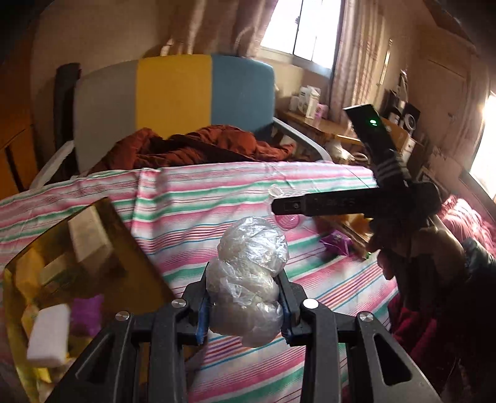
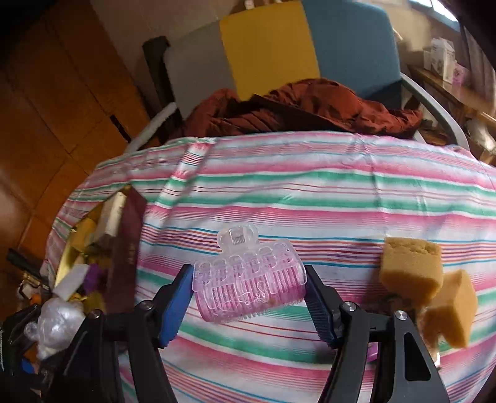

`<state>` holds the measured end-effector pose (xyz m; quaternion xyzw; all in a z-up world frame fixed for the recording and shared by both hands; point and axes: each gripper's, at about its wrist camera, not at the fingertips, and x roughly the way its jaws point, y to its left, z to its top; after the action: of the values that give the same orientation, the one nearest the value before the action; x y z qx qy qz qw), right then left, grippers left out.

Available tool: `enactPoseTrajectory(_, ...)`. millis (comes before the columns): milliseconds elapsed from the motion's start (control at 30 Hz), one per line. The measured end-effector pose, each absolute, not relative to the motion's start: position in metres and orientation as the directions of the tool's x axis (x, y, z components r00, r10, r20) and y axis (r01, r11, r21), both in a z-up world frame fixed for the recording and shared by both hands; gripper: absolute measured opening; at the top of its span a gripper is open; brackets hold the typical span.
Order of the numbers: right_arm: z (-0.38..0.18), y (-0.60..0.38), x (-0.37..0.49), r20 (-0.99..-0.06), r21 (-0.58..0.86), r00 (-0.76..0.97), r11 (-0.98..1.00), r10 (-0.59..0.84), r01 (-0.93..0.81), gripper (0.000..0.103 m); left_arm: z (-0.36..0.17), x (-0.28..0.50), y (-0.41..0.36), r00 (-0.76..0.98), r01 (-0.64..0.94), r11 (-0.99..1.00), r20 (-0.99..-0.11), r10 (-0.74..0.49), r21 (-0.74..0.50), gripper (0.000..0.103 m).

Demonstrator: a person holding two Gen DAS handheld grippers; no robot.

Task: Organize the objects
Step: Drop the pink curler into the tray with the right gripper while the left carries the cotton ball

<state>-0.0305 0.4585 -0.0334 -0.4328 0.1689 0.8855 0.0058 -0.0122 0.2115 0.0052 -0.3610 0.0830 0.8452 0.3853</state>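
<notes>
Left gripper fingers pinch a plastic bag bundle just right of the gold box, presumably for depositing. Right gripper fingers clamp a pink hair roller, farther right of the box, above the striped sheet.

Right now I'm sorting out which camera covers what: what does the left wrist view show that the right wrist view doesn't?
Only the left wrist view: the bright window with curtains, and the right gripper's black body seen from the side.

Only the right wrist view: the pink hair roller clip between the right gripper's blue pads, and two tan sponge pieces on the cloth.

Both: the striped cloth, the rust-red garment, the gold box with a white foam block, and the crumpled plastic wad clamped in the left gripper.
</notes>
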Motion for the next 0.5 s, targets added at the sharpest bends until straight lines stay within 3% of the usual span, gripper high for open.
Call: enactPoseTrajectory(500, -0.001, 0.298, -0.092, -0.738, 0.312, -0.608, -0.947, -0.293, 0.078, 0.069, -0.015, -0.036, 0.081, -0.541, -0.499, -0.843, -0.687, 0.485, -0.202, 0.034)
